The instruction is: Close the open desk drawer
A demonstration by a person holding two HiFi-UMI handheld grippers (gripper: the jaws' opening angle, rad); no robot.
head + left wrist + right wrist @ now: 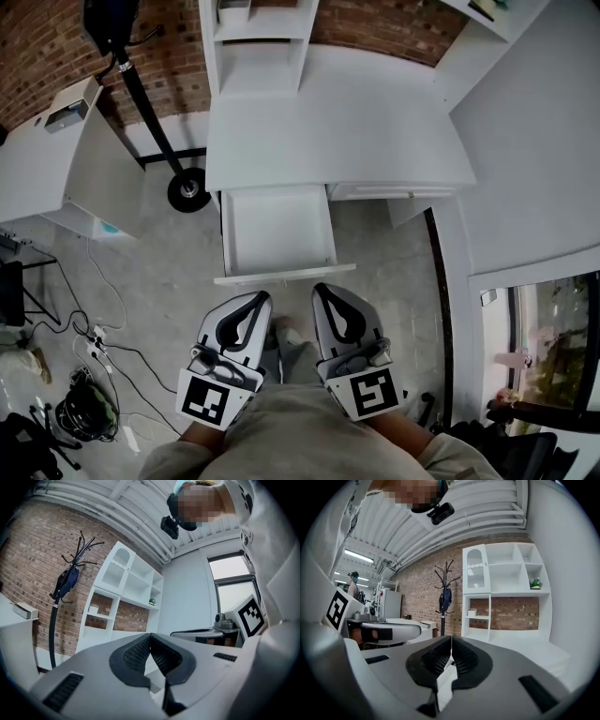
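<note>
Left gripper (260, 300) and right gripper (322, 290): the jaws of each are pressed together tip to tip with nothing between them, and the two are held side by side. The open drawer (277, 230) lies at 12 o'clock from both sets of tips, near but not touching, its front panel closest to them and its box pulled out from under the left part of the white desk (337, 141). Further out, a white shelf unit (258, 37) stands at the desk's back edge at 12 o'clock against a brick wall (56, 47), and a black coat stand (150, 112) stands on the floor at 10 o'clock.
</note>
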